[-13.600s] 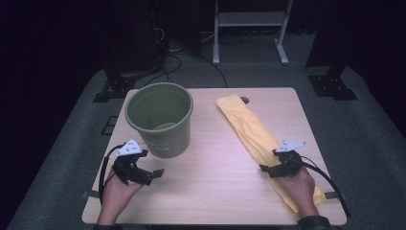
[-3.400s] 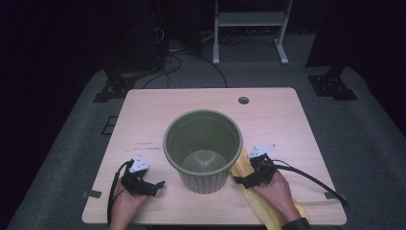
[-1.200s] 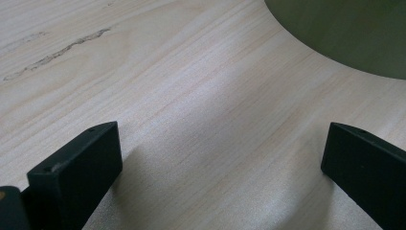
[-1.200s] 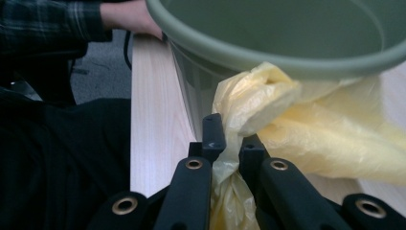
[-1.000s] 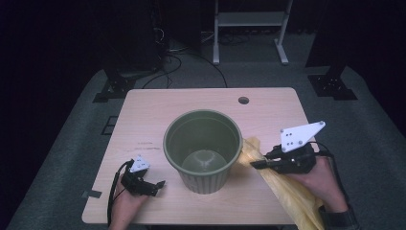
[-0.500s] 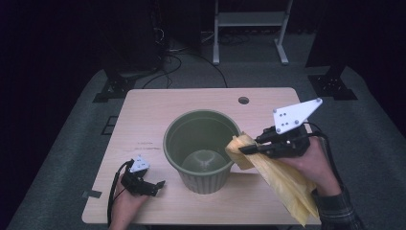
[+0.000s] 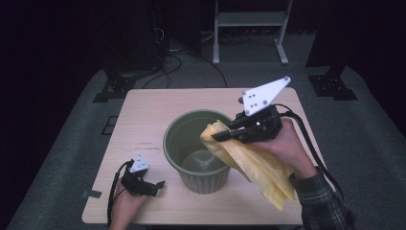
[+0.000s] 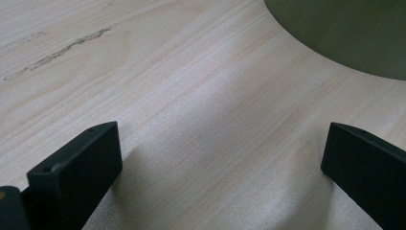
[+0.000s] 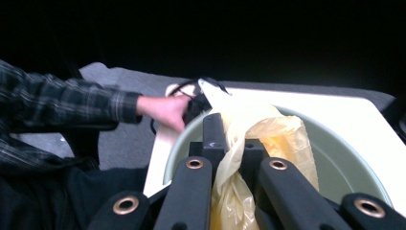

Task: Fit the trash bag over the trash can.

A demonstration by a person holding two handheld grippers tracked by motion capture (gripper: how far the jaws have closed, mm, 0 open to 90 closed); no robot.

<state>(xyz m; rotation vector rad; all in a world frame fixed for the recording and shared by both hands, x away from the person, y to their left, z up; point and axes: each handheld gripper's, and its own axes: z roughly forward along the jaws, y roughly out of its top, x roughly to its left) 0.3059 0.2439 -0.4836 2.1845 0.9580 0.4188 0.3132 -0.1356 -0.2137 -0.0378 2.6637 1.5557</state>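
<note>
A green bucket (image 7: pixel 178 139) stands upright in the middle of the wooden table (image 7: pixel 153 110). My right gripper (image 7: pixel 221 134) is shut on the end of a yellow plastic bag (image 7: pixel 258 167), held above the bucket's right rim; the rest of the bag hangs down to the table at the right. In the right gripper view the bag (image 9: pixel 282 139) bunches between the jaws over the bucket's mouth (image 9: pixel 344 163). My left gripper (image 7: pixel 155 184) rests on the table left of the bucket, open, with bare wood (image 8: pixel 215 143) between its fingers (image 8: pixel 76 167).
The bucket wall (image 8: pixel 354 33) curves close ahead of the left gripper. A dark scuff mark (image 7: pixel 143 143) lies on the table left of the bucket. Grey floor mat (image 7: pixel 364 143) surrounds the table; a metal stand (image 7: pixel 249 28) is behind it.
My right gripper has lifted the bag's end up and leftward, from beside the bucket to over its rim. The left gripper has stayed put.
</note>
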